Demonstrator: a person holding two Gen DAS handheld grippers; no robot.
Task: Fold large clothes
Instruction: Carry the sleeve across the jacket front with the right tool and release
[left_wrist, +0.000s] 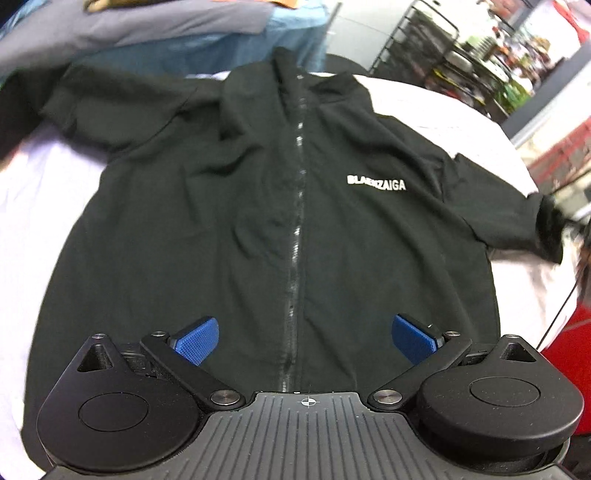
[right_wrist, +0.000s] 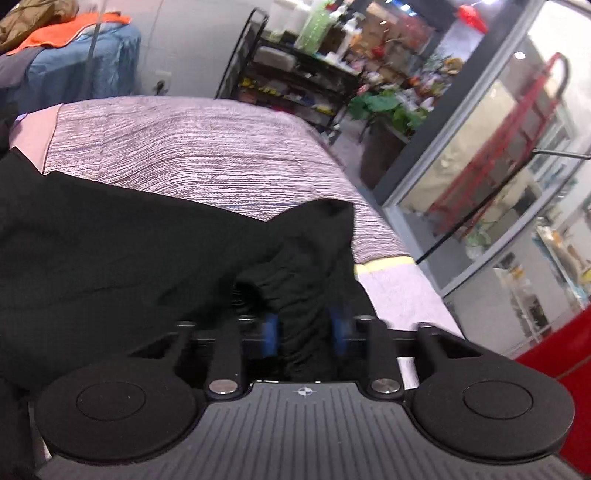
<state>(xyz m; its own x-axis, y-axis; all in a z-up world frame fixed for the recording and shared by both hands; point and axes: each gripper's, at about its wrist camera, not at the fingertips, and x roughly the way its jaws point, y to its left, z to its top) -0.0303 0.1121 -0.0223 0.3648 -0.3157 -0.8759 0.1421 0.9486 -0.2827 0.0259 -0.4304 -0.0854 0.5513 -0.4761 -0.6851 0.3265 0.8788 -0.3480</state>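
Note:
A black zip-up jacket (left_wrist: 280, 206) with a white chest logo (left_wrist: 376, 182) lies front-up and spread on a pale bed cover (left_wrist: 44, 206). My left gripper (left_wrist: 306, 334) hovers open over its lower hem, blue pads on either side of the zipper (left_wrist: 295, 236), touching nothing. In the right wrist view, my right gripper (right_wrist: 304, 332) is shut on the cuff end of the jacket's black sleeve (right_wrist: 303, 266), and the cloth bunches up between the blue pads. That same sleeve end (left_wrist: 550, 225) shows at the right edge of the left wrist view.
The striped lilac bed cover (right_wrist: 192, 147) stretches beyond the sleeve, and its edge drops off at the right. Folded blue and orange textiles (right_wrist: 74, 59) are piled at the back left. Black wire shelves (right_wrist: 295, 77) with clutter and a glass partition (right_wrist: 480, 166) stand behind.

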